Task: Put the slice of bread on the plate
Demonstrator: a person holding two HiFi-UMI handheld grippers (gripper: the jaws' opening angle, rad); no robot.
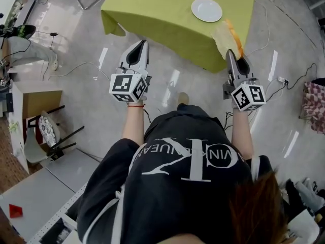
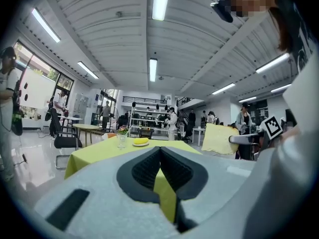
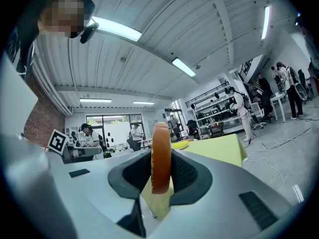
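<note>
My right gripper (image 1: 231, 54) grips the bread slice (image 3: 160, 153) upright, my left gripper (image 1: 142, 47) is clenched empty; the floppy slice may tear loose before reaching the plate (image 1: 206, 9).

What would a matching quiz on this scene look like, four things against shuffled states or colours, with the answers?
Things:
1. slice of bread
2. plate
3. left gripper
4. tablecloth

States:
A. yellow-green
B. jaws together, nothing between them
C. clamped on edge in the right gripper
D. white, round, lying on the tablecloth

Pairs: 1-C, 2-D, 3-B, 4-A.
</note>
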